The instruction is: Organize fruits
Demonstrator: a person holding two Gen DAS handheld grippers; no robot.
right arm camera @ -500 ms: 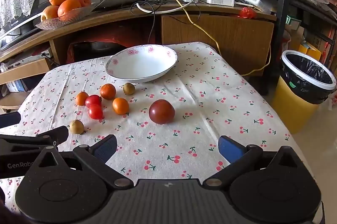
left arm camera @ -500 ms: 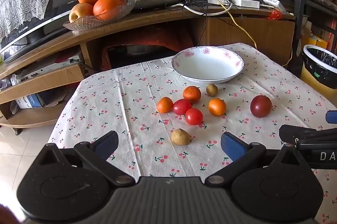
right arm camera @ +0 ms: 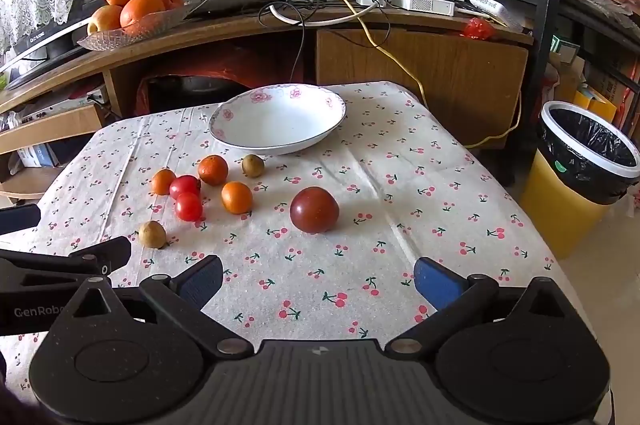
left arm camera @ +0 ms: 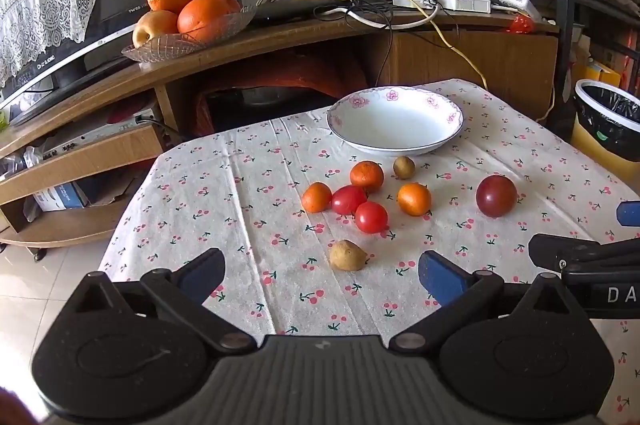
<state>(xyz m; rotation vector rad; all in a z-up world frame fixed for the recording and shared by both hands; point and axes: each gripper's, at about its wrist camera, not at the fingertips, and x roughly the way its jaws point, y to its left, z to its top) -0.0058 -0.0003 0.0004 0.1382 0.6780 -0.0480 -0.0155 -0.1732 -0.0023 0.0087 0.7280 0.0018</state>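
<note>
1. My left gripper (left arm camera: 320, 275) hangs over the near edge of the surface (left arm camera: 240, 193), fingers wide apart and holding nothing.
2. My right gripper (right arm camera: 318, 277) hangs beside it, fingers also wide and empty.
3. The bowl (right arm camera: 280, 145) sits at the far side of the cloth, upright, with nothing in it.
4. The fruits all lie loose on the cloth, near the bowl but outside it.
5. A cluster sits in the middle: two tomatoes (left arm camera: 371, 217) touching each other, three small oranges (left arm camera: 414, 199) around them, and a brown kiwi (left arm camera: 404, 167) just beside the bowl.
6. A dark plum (right arm camera: 314, 210) lies apart to the right of the cluster.
7. A tan fruit (left arm camera: 347, 256) lies alone, nearest my left fingers.
8. On the shelf behind, a glass dish (left arm camera: 168, 45) holds large oranges and an apple.
9. A bin (right arm camera: 580, 193) with a black liner stands on the floor at right.
</note>
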